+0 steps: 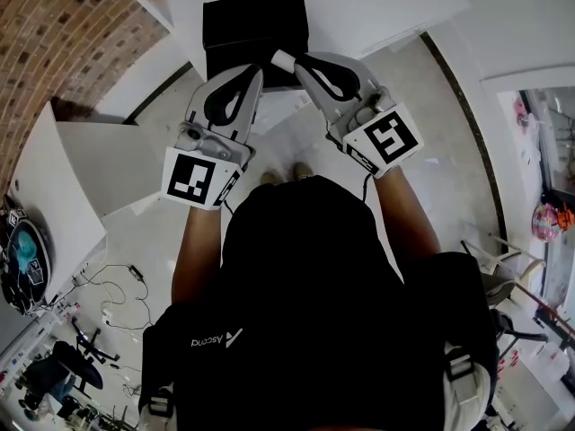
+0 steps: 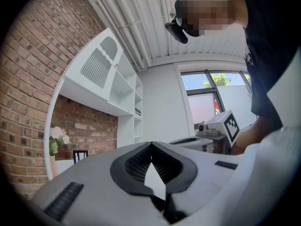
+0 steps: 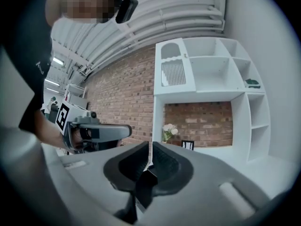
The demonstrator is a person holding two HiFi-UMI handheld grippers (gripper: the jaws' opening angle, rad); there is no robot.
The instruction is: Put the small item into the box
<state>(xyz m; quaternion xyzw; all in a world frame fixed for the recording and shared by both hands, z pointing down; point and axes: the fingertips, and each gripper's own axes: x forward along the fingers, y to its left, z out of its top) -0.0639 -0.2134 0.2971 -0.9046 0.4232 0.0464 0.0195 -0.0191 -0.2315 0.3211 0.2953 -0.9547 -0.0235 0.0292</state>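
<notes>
- Box (image 1: 254,25): black, on the white counter (image 1: 386,7), just ahead of both gripper tips. The counter runs on to its right, as far as an edge above the floor.
- Left hand-held gripper (image 1: 256,72): jaws closed on nothing, tip in front of the box.
- Right hand-held gripper (image 1: 286,61): jaws all but closed, tip at the box's near edge. A dark shape shows in the slit; what it is cannot be told.
- Small item: not made out in any view.
- Room: pale floor (image 1: 440,169) to the right, brick wall (image 1: 54,43) to the left, cables (image 1: 117,285) at lower left.
- Writing: the shirt (image 1: 296,268) print seems to read "Ascend". Black-and-white markers (image 1: 199,176) on both grippers.
</notes>
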